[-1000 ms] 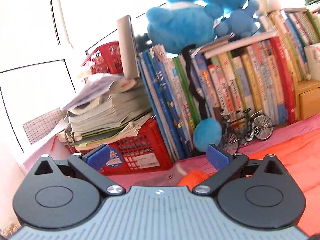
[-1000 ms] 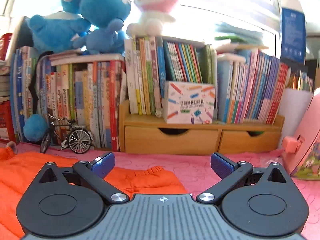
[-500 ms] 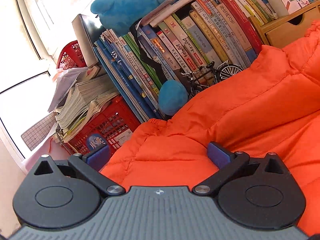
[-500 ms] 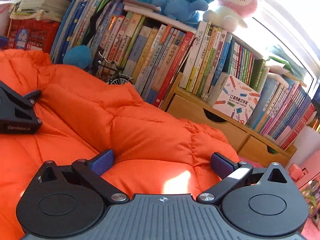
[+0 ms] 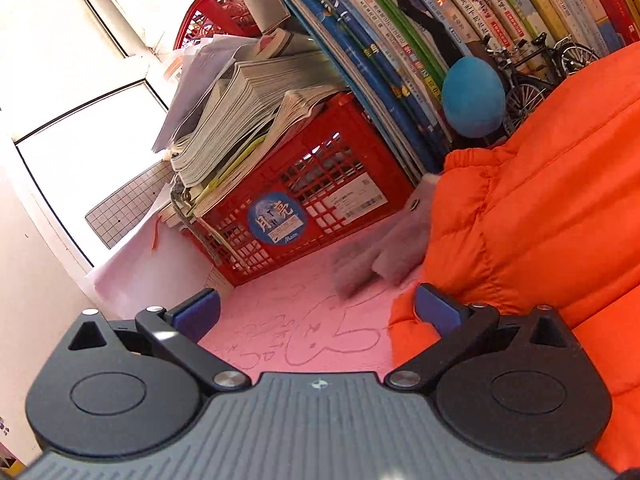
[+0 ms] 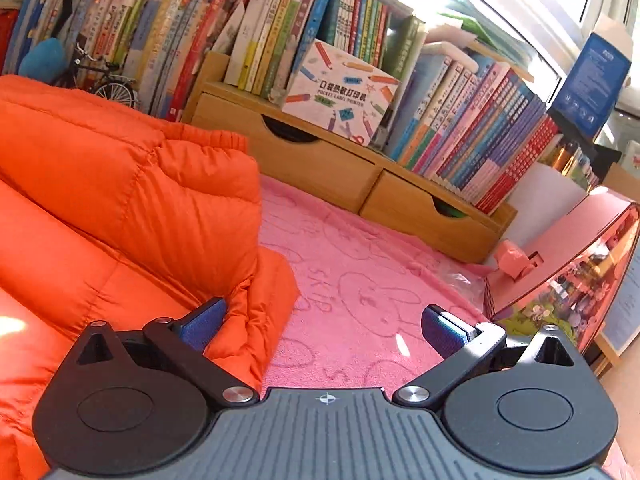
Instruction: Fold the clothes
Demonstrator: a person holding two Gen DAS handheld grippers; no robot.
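Right gripper (image 6: 322, 326) first: jaws spread wide, nothing between them but pink blanket (image 6: 360, 280), and its left pad is pressed right up against the folded corner of the orange jacket (image 6: 160, 200). So the jacket sits to this gripper's left, its puffy bulk stretching away leftward and back toward the books.

Over to the left gripper (image 5: 318, 312): also wide, also holding nothing, hovering above the blanket (image 5: 280, 300) with the jacket (image 5: 540, 200) bulging in from its right, its right pad just touching the orange edge. The garment lies between the two grippers, long axis running roughly side to side across the surface, each gripper sitting at one end (neither looks clearly nearer than the other). My read: both want to close inward on their edges for the next fold.

Just past the left gripper, a blurred grey-pink scrap (image 5: 384, 252) lies on the blanket beside the elastic cuff (image 5: 468, 160); I cannot tell what it is.

Further back, the containers. A red crate (image 5: 320, 200) carries a sagging stack of magazines (image 5: 240, 120) on top; its contents are hidden. On the right side, wooden drawers (image 6: 328, 168), shut, bear a row of books (image 6: 460, 128) and a printer box (image 6: 340, 92). Far back, a toy bicycle (image 5: 532, 68) and a blue ball (image 5: 474, 96).
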